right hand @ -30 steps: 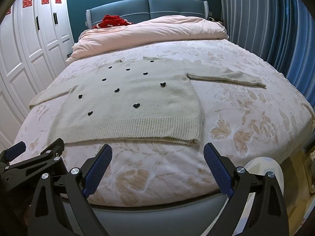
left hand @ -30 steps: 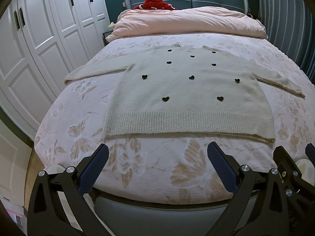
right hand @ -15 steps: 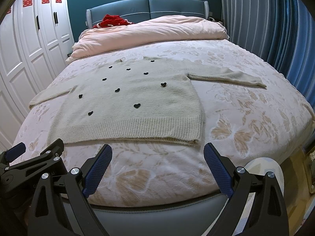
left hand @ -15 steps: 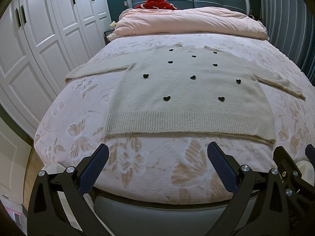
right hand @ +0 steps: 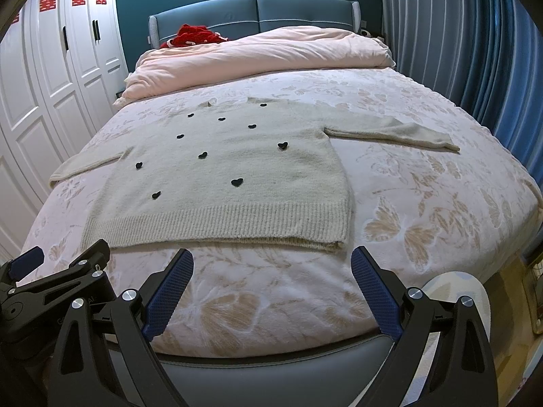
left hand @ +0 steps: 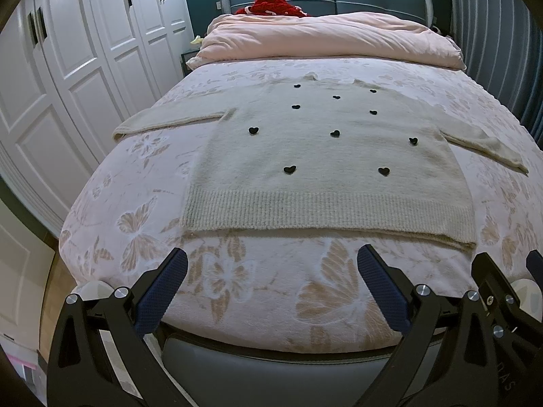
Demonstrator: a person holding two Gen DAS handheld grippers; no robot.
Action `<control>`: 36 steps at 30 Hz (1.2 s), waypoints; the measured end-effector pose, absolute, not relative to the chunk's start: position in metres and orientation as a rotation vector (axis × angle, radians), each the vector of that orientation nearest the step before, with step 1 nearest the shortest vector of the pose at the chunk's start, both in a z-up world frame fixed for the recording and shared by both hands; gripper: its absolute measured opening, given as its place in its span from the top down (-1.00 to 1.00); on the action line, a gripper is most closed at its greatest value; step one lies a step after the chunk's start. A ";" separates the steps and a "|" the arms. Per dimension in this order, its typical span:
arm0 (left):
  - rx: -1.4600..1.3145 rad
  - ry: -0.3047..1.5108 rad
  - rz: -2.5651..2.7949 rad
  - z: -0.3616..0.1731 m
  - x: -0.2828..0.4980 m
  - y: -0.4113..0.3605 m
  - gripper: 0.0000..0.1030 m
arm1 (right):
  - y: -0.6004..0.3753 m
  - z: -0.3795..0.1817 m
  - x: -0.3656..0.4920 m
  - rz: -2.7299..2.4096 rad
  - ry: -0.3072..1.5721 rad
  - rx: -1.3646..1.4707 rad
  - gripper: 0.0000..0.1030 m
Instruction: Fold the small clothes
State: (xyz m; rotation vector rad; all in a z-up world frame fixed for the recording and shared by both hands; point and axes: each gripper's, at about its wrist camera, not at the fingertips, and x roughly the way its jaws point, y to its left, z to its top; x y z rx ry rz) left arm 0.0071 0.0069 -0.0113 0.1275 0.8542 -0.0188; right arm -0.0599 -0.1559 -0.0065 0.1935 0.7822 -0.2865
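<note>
Now: sweater flat, hem near bed foot | left tool, right tool wide, empty

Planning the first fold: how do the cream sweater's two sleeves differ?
The left sleeve runs nearly straight toward the white wardrobe; the right sleeve angles slightly down toward the blue curtain. In the right view, the right sleeve shows longer. Both lie flat, spread, untouched.

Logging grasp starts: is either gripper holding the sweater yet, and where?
Nothing is held. Left gripper and right gripper are open, short of the sweater.
</note>
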 end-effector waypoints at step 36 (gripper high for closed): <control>0.145 0.902 -0.025 -0.030 0.045 -0.012 -0.90 | -0.183 -0.037 -0.013 -0.235 0.844 0.236 -0.79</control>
